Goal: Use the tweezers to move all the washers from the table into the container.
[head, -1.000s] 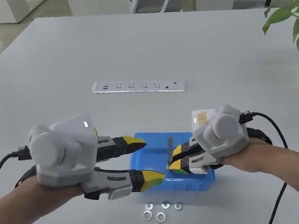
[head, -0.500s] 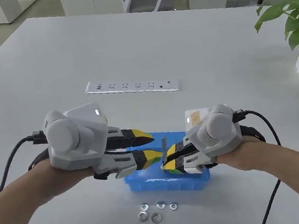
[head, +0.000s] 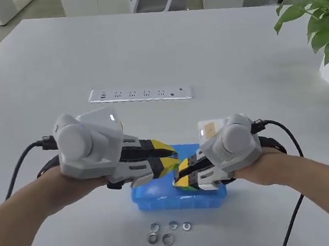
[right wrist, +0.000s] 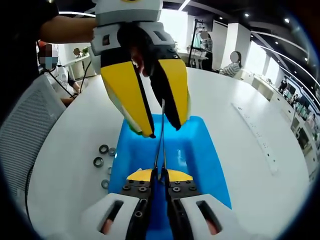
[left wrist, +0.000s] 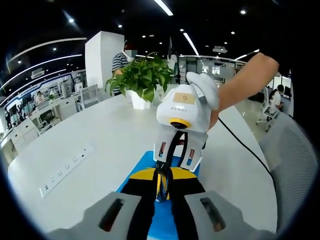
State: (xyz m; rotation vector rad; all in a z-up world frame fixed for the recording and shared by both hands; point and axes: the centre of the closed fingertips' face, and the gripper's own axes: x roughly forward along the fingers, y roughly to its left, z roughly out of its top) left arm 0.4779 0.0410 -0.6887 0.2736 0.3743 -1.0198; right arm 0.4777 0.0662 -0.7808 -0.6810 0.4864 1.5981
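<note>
Washers [head: 168, 232] lie on table [head: 235, 61] beside blue container [head: 179, 202]

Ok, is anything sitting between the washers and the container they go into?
Nothing visible does. The washers lie on the table just outside the container, by its near wall, so only that wall has to be cleared. The right gripper, shut on the tweezers, is above the container.

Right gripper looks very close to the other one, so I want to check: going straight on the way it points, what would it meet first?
Most likely the left gripper: its yellow jaws straddle the tweezers that the right gripper holds out, directly ahead; depth is uncertain.
</note>
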